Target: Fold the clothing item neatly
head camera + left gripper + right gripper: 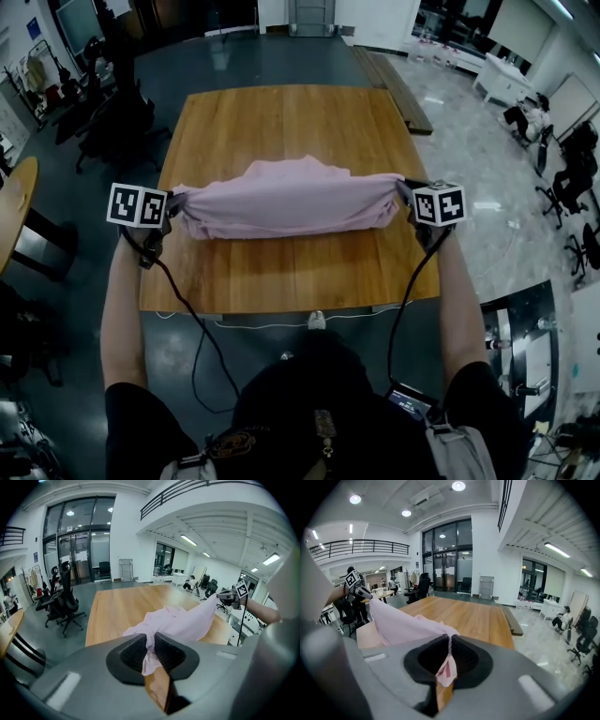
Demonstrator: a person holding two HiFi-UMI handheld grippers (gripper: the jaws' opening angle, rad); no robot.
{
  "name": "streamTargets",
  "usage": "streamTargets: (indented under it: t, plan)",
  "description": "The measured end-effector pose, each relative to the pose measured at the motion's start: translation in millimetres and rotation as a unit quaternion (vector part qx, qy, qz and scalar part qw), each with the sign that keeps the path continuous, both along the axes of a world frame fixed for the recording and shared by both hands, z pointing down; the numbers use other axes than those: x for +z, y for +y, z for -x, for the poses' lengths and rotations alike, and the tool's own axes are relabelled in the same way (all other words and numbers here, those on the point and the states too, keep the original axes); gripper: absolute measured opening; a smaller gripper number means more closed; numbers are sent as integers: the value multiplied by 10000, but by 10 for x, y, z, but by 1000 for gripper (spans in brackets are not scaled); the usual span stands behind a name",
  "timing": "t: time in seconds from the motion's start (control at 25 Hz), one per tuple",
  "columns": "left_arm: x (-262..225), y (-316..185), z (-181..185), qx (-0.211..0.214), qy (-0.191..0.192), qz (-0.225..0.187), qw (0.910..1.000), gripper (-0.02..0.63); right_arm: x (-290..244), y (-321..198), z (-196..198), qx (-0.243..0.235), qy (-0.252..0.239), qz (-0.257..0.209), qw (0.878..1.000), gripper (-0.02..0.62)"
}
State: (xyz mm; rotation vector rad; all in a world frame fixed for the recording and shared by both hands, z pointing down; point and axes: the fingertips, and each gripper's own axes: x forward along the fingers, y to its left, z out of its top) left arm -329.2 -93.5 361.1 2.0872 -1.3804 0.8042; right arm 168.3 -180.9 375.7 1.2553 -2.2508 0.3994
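1. My left claw (172, 204) is clamped on one end of the pink garment (291, 202). In the left gripper view, both pads are closed on a bunched fold, and a short tail of cloth hangs out below them.
2. My right claw (410, 199) is clamped on the other end. In the right gripper view the pads are nearly together, with only a thin pinch of pink cloth between them and a small flap below.
3. The garment runs as a stretched, rumpled band from claw to claw, left to right across the head view. It is narrow and gathered at both grips, and fuller in the middle.
4. It sits over the near half of the wooden desk (281, 122). The ends are held up off the wood. I can't tell whether the sagging middle touches the desk.
5. Both claws are roughly level with each other and well apart, one near each side edge of the desk and both pointing away from me and down.
6. In the left gripper view, the cloth leads away to the right claw at far right. In the right gripper view, it leads off to the left claw at far left.
7. The far half of the desk is bare wood.
8. A cable (187, 309) runs from each claw back along my forearms towards my body.
9. Around the desk are a dark floor, black office chairs (63, 604) to the left, a long plank (394, 89) on the floor past the right edge, and glass doors at the back.
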Motion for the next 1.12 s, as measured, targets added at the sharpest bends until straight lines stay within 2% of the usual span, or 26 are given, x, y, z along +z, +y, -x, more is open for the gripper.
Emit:
streamTargets:
  t: [0.32,0.6,0.8,0.96,1.12]
  plan:
    - [458,-998,97,-373,-88,654,9971,60,491,-1160,115,-401,15,537,9978,26]
    - [1012,-1761,391,-672,-422,1161,9901,61,1036,-1990,431,-461,158,1129,9924,26]
    - [1439,-2265,505,-754,-430,1179,9892,60,1406,-2376,518,-321,464,1394,9886,26]
    - [1868,-2489,590,-778,-356,1441,9859,60,1729,-2600,597,-275,895,1588,9829,26]
    - [2130,-2758,670,-803,-318,1519,9846,60,1956,-2860,659,-223,1272,1631,9781,26]
